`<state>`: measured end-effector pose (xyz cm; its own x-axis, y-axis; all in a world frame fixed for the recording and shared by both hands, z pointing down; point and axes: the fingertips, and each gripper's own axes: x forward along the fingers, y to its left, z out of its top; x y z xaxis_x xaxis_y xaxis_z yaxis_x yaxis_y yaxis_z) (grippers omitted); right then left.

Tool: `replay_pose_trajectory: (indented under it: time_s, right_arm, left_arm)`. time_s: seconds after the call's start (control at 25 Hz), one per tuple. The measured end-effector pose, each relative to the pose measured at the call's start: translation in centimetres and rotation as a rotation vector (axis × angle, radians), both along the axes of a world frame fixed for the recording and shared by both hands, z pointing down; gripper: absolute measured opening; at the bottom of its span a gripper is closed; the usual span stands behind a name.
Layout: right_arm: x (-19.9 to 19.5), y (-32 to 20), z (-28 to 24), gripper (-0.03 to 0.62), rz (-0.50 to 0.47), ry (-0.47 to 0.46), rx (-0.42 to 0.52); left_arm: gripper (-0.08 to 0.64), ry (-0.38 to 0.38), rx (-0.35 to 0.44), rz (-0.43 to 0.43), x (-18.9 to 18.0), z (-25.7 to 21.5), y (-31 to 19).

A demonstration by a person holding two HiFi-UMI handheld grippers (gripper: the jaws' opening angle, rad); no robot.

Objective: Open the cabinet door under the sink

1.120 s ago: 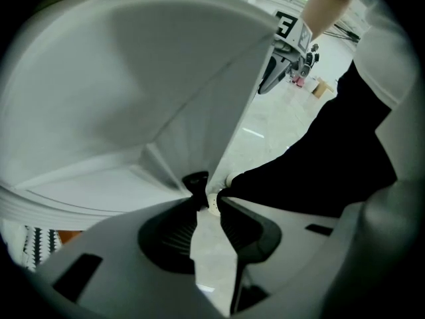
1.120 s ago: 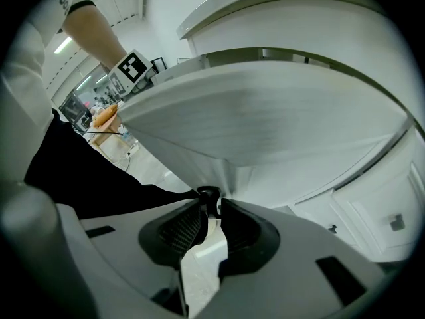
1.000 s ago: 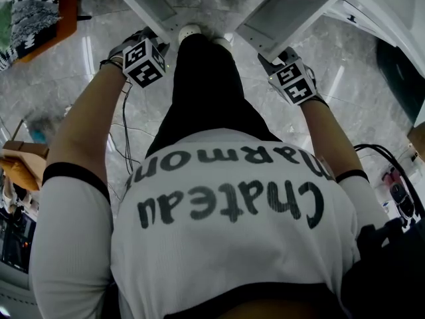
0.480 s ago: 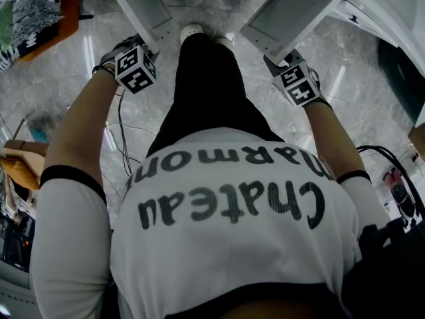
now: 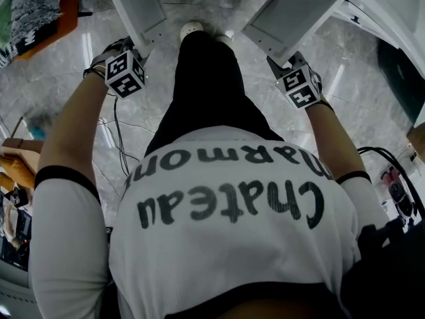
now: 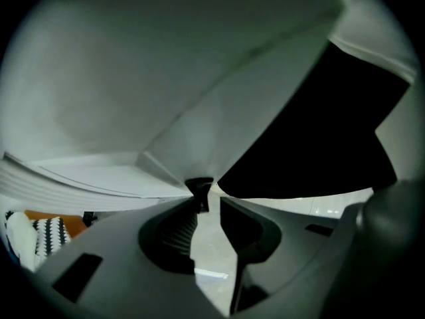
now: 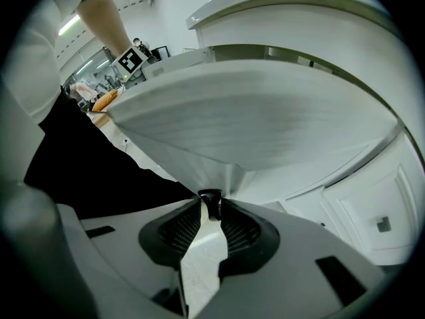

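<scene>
The left door and the right door are at the top of the head view. They are swung out from the cabinet, one on each side of the person's legs.

The left gripper is closed on the left knob. The right gripper is closed on the right knob. Each dark knob sits only at the very tips of the jaws. On the left, one pad clearly meets the knob, but beside the other pad we see a thin bright line, so we judge this hold to be the weaker one.

We think the main risk is a slip. The knobs are small and smooth, and a pull that leaves the door's arc could draw a knob out of the tips. A door pulled too wide could also come to a hard stop.

Each door stands upright, so we judge its long axis to be vertical. The free edges, where the knobs are, point towards the person, the left one angled to the left and the right one to the right.
</scene>
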<state>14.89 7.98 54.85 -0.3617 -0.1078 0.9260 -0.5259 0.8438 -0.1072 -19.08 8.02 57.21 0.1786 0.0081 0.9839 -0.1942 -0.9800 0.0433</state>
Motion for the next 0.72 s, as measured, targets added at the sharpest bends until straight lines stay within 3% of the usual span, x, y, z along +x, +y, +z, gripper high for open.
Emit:
replay_pose_trajectory:
  time_s: [0.72]
  right_arm:
    - [1.9,1.0,0.1,0.083,-0.045,0.068,-0.037]
  left_arm:
    - [0.094,-0.044,-0.010,0.105,-6.2,-0.3,1.0]
